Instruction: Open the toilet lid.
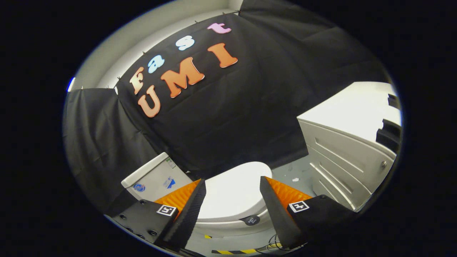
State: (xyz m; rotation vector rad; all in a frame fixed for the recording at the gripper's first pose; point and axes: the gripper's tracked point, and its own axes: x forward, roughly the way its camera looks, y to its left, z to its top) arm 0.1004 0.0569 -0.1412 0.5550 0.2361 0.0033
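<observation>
Gripper: your gripper (pixel 232 185) hangs above the toilet with its two fingers spread wide, nothing between them but air, and you're looking down past them at the lid.
Fingers: one fingertip (pixel 200 189) sits over the tank side of the lid and the other over the side nearer the cabinet; neither touches anything.
Toilet lid: the white toilet lid (pixel 232 192) lies shut and flat on the bowl, showing right in the gap between your fingers and running just ahead of them to its rounded far edge.
Bowl rim: the toilet bowl (pixel 221 225) peeks out under the lid's near edge, and a small dark round button (pixel 251 220) sits on that rim close to the cabinet-side finger.
Tank: the white tank (pixel 155 176) stands at one end of the lid, beyond the finger on that side, with small stickers on its face.
Cabinet: a white cabinet (pixel 342 153) with drawer fronts stands across a strip of grey floor (pixel 291 171) from the toilet.
Floor edge: yellow-and-black tape (pixel 234 251) lies on the floor below the bowl.
</observation>
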